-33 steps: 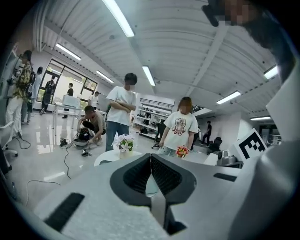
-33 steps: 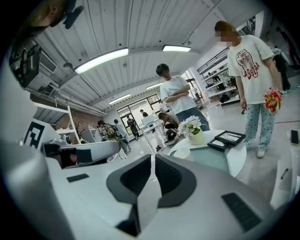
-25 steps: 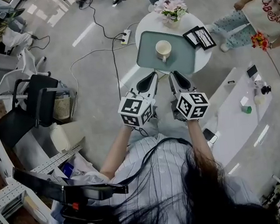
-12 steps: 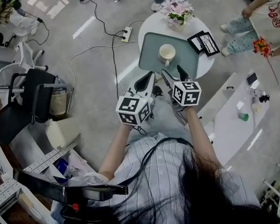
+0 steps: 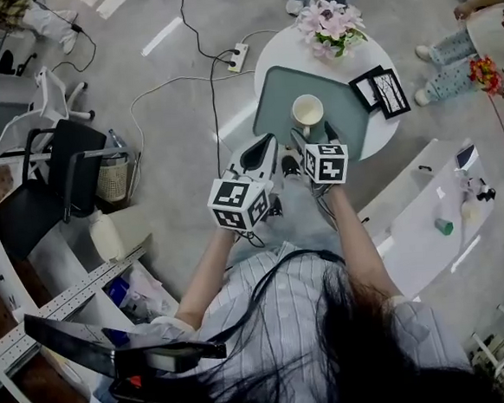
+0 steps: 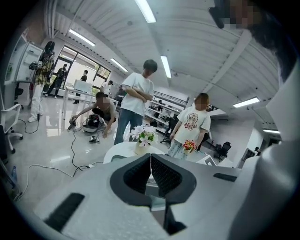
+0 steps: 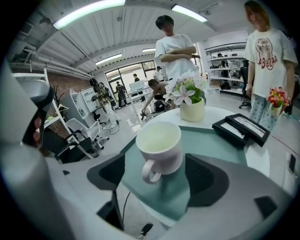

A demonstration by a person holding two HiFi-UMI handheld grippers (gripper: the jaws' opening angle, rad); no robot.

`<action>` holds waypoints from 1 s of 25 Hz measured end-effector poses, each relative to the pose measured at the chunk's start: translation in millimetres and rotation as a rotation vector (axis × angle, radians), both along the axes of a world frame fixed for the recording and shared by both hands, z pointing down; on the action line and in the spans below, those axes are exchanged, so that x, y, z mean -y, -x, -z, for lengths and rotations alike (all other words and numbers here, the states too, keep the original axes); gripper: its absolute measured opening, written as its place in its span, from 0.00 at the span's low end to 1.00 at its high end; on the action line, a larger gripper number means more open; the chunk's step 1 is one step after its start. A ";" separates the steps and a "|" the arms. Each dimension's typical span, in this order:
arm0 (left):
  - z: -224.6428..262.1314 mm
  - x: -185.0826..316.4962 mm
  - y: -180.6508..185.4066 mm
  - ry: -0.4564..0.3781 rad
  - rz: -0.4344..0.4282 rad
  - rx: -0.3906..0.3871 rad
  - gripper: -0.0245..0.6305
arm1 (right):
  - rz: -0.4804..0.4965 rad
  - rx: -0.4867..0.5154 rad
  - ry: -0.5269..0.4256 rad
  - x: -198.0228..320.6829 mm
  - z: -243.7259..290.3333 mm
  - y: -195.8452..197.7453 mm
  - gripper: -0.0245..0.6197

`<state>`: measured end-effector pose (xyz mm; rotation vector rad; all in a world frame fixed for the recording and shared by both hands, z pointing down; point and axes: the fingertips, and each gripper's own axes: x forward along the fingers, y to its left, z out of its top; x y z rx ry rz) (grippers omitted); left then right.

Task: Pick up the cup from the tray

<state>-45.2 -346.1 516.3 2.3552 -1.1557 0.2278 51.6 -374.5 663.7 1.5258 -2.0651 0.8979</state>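
A cream cup [image 5: 308, 114] stands upright on a teal tray [image 5: 271, 108] on a small round white table [image 5: 275, 47]. My right gripper [image 5: 313, 136] is at the tray's near edge with its jaws opening. They point at the cup, which stands just ahead of them, untouched. In the right gripper view the cup [image 7: 159, 146] sits on the tray [image 7: 215, 140], handle towards me, framed by the right gripper [image 7: 158, 182]. My left gripper [image 5: 261, 150] hovers left of the tray, shut and empty. The left gripper [image 6: 151, 157] has its pads together.
A pot of pink flowers [image 5: 334, 25] and two black picture frames [image 5: 380, 89] share the table. A power strip [image 5: 239, 56] and cables lie on the floor. A black chair [image 5: 59, 177] stands left and a white counter [image 5: 426, 209] right. People [image 7: 267, 51] stand beyond the table.
The right gripper's jaws have gone from shut to wide apart, and it has moved forward to the tray's near edge. The left gripper stayed shut and drifted slightly.
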 end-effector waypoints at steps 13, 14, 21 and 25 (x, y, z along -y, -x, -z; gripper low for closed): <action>-27.2 30.7 -14.8 0.067 -0.026 0.047 0.06 | 0.016 -0.092 0.000 29.6 -28.1 4.6 0.65; -28.5 31.7 -14.6 0.071 -0.026 0.050 0.06 | 0.005 -0.083 0.000 31.8 -28.8 4.7 0.65; -35.6 34.8 -10.5 0.099 -0.030 0.068 0.06 | -0.012 -0.069 0.018 41.6 -39.3 5.3 0.67; -33.4 39.5 -9.1 0.100 -0.022 0.062 0.06 | -0.027 -0.059 0.006 42.7 -41.4 5.6 0.67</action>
